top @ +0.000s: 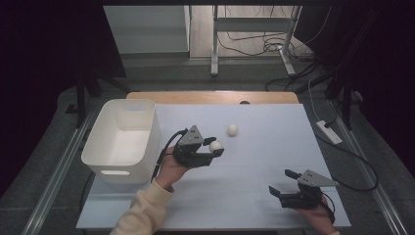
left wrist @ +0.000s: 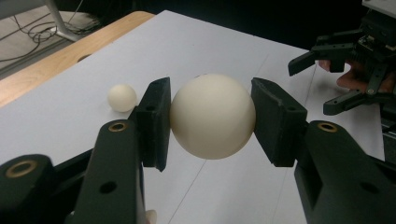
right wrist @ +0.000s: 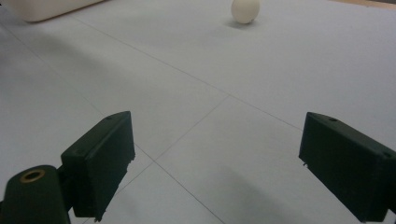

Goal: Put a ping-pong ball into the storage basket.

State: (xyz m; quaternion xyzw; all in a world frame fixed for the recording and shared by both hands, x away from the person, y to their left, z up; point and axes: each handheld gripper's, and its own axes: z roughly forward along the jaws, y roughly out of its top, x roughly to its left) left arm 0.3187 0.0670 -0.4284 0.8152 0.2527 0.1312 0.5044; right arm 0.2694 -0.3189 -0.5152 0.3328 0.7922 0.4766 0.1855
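My left gripper [top: 215, 146] is shut on a cream ball [top: 216, 145], held just above the white table mat near its middle. In the left gripper view the ball [left wrist: 212, 116] sits squeezed between both black pads [left wrist: 157, 120]. A second cream ball [top: 232, 129] lies loose on the mat a little farther back and to the right; it is seen too in the left gripper view [left wrist: 122, 97] and the right gripper view [right wrist: 245, 10]. My right gripper [top: 282, 182] rests low at the mat's front right, open, with nothing between its fingers [right wrist: 100, 161].
A white plastic bin [top: 122, 140] stands at the mat's left side, beside my left hand. The mat [top: 254, 161] lies on a wooden table [top: 210, 97]. Cables and a power strip [top: 329, 131] lie on the floor to the right.
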